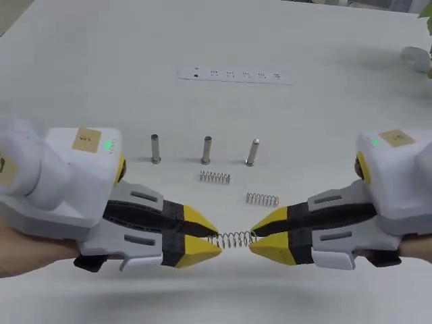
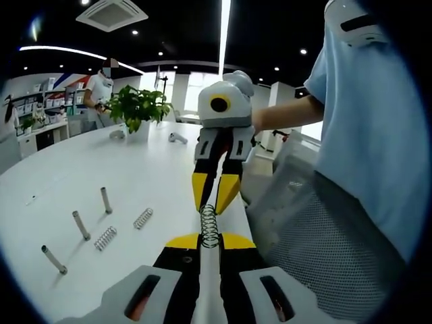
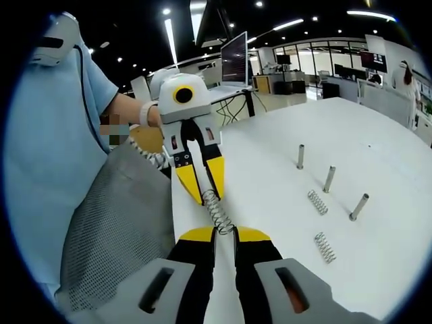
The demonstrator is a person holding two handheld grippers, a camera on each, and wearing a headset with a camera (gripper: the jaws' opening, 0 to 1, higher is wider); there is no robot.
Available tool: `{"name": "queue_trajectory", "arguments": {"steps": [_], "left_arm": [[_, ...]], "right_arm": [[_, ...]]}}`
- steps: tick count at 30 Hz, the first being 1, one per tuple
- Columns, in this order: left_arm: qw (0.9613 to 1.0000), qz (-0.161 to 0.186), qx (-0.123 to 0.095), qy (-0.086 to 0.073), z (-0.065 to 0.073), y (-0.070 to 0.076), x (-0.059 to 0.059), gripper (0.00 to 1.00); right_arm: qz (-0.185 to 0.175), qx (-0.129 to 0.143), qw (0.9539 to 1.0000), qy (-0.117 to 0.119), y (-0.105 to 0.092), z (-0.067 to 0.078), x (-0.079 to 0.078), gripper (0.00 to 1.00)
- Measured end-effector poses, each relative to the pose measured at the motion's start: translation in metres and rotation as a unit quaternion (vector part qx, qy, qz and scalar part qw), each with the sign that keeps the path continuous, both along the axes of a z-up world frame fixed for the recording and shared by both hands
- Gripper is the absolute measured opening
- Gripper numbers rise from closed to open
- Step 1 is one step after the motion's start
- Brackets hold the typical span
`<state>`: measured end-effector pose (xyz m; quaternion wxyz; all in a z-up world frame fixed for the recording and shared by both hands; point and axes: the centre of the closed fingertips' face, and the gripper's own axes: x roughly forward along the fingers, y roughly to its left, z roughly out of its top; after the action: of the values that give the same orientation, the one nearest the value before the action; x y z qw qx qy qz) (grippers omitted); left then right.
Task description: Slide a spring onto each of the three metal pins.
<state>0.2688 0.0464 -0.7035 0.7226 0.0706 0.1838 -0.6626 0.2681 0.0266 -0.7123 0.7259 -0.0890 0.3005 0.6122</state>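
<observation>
Left tongs (image 1: 217, 239) and right tongs (image 1: 252, 241) meet tip to tip at the near middle of the white worktop (image 1: 94, 88). Each is clenched on one end of a spring (image 1: 233, 239), which stretches level between their yellow tips. Just beyond the right tongs, a second spring (image 1: 262, 199) lies flat on the worktop. A third spring (image 1: 214, 177) lies a little farther off and to the left, just in front of the middle pin. Three metal pins (image 1: 206, 150) stand upright in a row from left to right, all bare. Well beyond them a white power strip (image 1: 235, 75) lies across the worktop. In the left gripper view, a potted plant (image 2: 138, 104) stands at the far right end.
</observation>
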Motion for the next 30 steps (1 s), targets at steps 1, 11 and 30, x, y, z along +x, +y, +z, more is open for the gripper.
{"name": "queue_trajectory", "arguments": {"steps": [1,11,30], "left_arm": [[1.0,-0.001,0.0,0.003,0.0,0.0,0.0,0.02],[1.0,0.001,0.003,0.006,-0.002,-0.001,0.0,0.02],[0.9999,0.007,0.005,0.008,-0.004,-0.002,0.002,0.02]], "right_arm": [[0.0,0.0,1.0,0.0,0.0,0.0,0.0,0.08],[0.006,-0.014,0.9997,-0.018,0.0,0.001,0.002,0.07],[0.011,-0.019,0.9978,-0.063,0.003,0.015,0.01,0.08]]}}
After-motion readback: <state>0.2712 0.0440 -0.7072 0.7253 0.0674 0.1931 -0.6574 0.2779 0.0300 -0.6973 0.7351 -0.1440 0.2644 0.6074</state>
